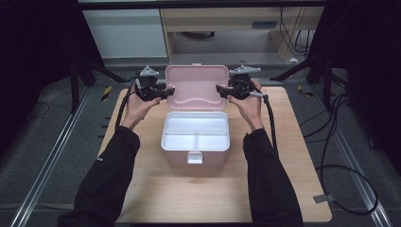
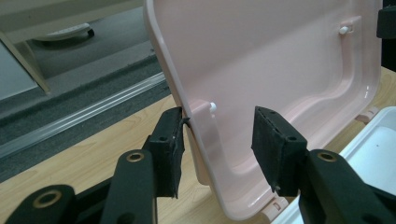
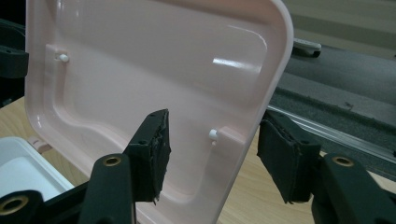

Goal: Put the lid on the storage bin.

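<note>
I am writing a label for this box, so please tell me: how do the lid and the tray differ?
The lid is pink; the tray is white. The lid stands nearly upright at the back of the box; the tray lies flat inside it. The lid's inside is one open, moulded surface; the tray is divided into compartments. Each side edge of the lid sits between a tool's open jaws; the tray is untouched. Both look like glossy plastic with rounded corners.

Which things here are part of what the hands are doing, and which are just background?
In use:
pink lid
white inner tray
left hand-held gripper
right hand-held gripper

Background:
wooden table
desk behind
floor cables
</note>
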A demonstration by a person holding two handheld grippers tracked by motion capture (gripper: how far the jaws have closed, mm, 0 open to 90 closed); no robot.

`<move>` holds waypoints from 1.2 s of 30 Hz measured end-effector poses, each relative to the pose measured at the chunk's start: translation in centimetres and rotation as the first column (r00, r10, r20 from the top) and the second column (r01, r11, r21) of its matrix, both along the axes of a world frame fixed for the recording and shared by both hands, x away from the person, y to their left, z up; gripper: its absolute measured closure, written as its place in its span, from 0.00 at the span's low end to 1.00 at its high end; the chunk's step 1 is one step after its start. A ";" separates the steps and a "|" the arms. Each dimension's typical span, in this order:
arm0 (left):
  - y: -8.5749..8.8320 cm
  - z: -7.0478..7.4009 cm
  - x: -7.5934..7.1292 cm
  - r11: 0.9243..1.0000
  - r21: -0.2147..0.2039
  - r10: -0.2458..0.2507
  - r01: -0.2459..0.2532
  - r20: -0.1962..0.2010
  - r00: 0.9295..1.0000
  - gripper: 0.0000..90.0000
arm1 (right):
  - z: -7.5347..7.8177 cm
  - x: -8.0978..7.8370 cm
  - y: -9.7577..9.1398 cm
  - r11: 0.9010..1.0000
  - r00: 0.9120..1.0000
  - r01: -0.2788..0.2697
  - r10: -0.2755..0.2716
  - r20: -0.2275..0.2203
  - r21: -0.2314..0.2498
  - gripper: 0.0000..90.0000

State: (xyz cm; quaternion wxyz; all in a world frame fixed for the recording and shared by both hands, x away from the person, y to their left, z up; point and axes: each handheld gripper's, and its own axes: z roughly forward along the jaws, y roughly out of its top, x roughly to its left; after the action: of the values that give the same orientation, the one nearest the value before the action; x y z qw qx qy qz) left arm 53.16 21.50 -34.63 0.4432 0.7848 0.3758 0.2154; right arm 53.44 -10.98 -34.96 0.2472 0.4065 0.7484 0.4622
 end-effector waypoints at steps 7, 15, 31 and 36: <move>0.3 1.1 -1.6 1.000 0.029 -0.012 0.012 0.027 1.000 0.65 | 1.4 -1.7 0.1 1.000 0.999 -0.011 0.012 0.032 -0.021 0.51; 0.7 1.5 -3.9 0.999 0.046 -0.032 0.029 0.058 0.998 0.68 | 1.9 -3.8 -0.1 0.999 0.998 -0.024 0.027 0.057 -0.046 0.54; 0.7 0.9 -8.3 0.989 0.140 -0.059 0.048 0.077 0.995 0.79 | 1.6 -8.6 -0.7 0.991 0.995 -0.070 0.077 0.057 -0.116 0.66; 0.9 0.3 -9.5 0.980 0.186 -0.089 0.076 0.066 0.994 0.86 | 0.8 -9.9 -1.3 0.983 0.992 -0.107 0.114 0.044 -0.150 0.77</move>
State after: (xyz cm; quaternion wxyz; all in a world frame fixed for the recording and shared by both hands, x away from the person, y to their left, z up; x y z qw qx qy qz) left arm 43.69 22.35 -34.28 0.3914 0.8286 0.3051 0.2591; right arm 43.55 -12.33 -34.11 0.2701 0.3327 0.7950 0.4294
